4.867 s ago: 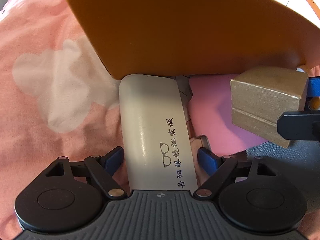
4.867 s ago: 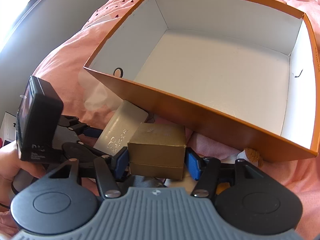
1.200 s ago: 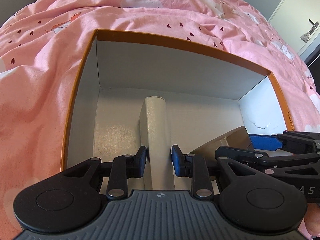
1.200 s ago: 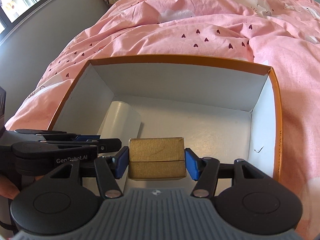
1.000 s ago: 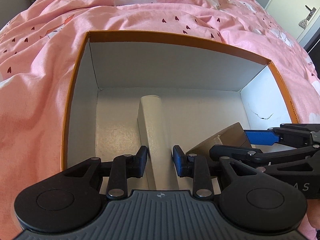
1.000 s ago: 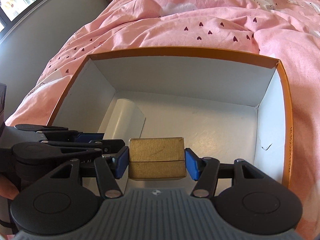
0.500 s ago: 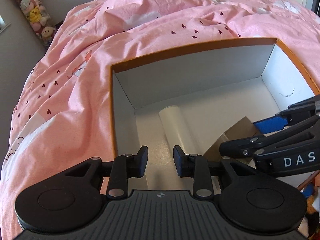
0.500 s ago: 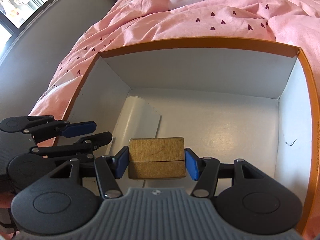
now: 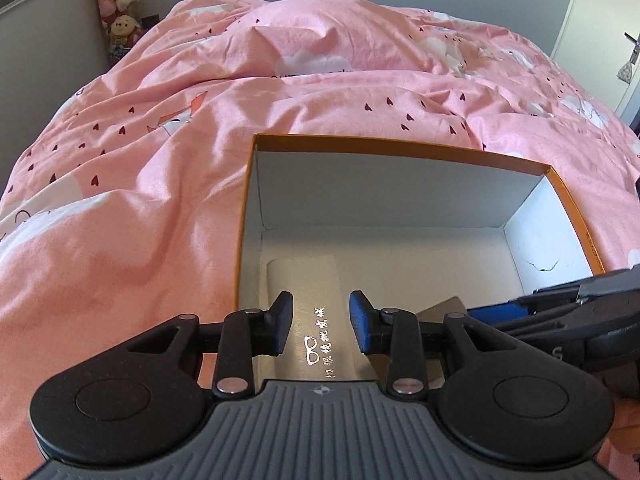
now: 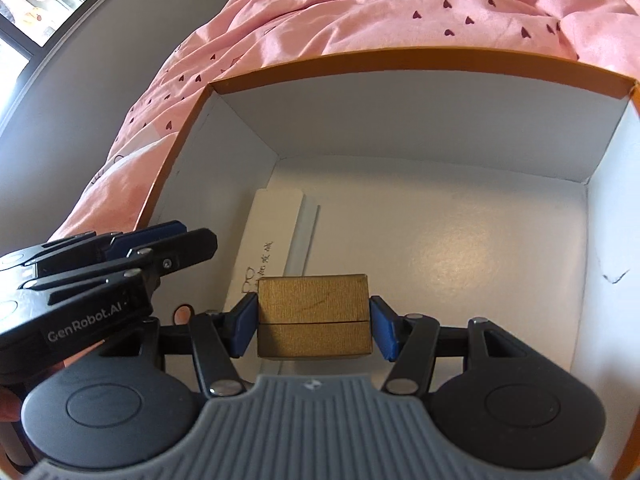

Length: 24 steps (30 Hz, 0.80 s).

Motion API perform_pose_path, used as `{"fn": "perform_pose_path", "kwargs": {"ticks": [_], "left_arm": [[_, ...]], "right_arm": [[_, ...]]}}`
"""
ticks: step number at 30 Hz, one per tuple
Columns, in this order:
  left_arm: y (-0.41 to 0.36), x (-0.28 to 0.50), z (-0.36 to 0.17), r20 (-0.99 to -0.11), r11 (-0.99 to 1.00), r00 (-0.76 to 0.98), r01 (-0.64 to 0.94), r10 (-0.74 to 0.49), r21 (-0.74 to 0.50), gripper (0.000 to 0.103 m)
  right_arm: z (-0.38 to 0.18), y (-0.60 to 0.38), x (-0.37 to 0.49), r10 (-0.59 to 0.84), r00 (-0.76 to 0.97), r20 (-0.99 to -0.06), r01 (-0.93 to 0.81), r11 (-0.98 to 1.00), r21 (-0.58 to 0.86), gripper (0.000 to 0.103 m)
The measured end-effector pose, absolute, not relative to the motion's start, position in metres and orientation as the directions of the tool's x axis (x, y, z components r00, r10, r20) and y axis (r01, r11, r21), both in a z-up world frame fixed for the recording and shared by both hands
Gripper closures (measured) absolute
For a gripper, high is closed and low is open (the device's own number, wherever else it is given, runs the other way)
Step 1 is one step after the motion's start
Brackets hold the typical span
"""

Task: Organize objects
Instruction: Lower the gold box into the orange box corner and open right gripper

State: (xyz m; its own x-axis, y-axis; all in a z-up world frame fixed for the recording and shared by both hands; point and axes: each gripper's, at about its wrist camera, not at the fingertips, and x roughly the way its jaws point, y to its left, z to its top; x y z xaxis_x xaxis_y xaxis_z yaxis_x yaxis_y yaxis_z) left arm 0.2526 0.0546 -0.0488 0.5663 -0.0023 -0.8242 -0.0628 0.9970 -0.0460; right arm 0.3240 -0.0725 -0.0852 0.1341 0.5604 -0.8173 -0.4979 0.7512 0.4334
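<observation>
An orange box (image 9: 400, 152) with a white inside sits on the pink bed; it also shows in the right wrist view (image 10: 400, 62). A white glasses case (image 9: 308, 296) with printed characters lies flat on the box floor at its left side, also seen in the right wrist view (image 10: 272, 232). My left gripper (image 9: 320, 320) hovers above the case, jaws a little apart and empty. My right gripper (image 10: 312, 322) is shut on a small gold box (image 10: 313, 316), held inside the orange box, right of the case. A corner of the gold box (image 9: 444, 306) shows in the left wrist view.
A pink duvet (image 9: 160, 152) with hearts and clouds surrounds the orange box. Plush toys (image 9: 116, 12) stand by the grey wall at the far left. A door (image 9: 600, 40) is at the far right. A window (image 10: 36, 4) is at the left.
My left gripper let go of the glasses case, which now lies flat in the box, and rose away. My right gripper moved lower into the box with the gold box.
</observation>
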Motion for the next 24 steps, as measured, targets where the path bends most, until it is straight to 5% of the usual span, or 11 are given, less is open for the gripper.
{"fn": "perform_pose_path", "kwargs": {"ticks": [18, 24], "left_arm": [[0.008, 0.298, -0.097, -0.903, 0.984, 0.406, 0.047, 0.141, 0.175, 0.044], [0.003, 0.298, -0.107, -0.911, 0.957, 0.347, 0.100, 0.224, 0.273, 0.048]], "right_arm": [[-0.076, -0.088, 0.354, 0.462, 0.232, -0.856, -0.457, 0.829, 0.323, 0.042], [-0.078, -0.088, 0.356, 0.449, 0.227, -0.864, -0.457, 0.833, 0.313, 0.042]]}}
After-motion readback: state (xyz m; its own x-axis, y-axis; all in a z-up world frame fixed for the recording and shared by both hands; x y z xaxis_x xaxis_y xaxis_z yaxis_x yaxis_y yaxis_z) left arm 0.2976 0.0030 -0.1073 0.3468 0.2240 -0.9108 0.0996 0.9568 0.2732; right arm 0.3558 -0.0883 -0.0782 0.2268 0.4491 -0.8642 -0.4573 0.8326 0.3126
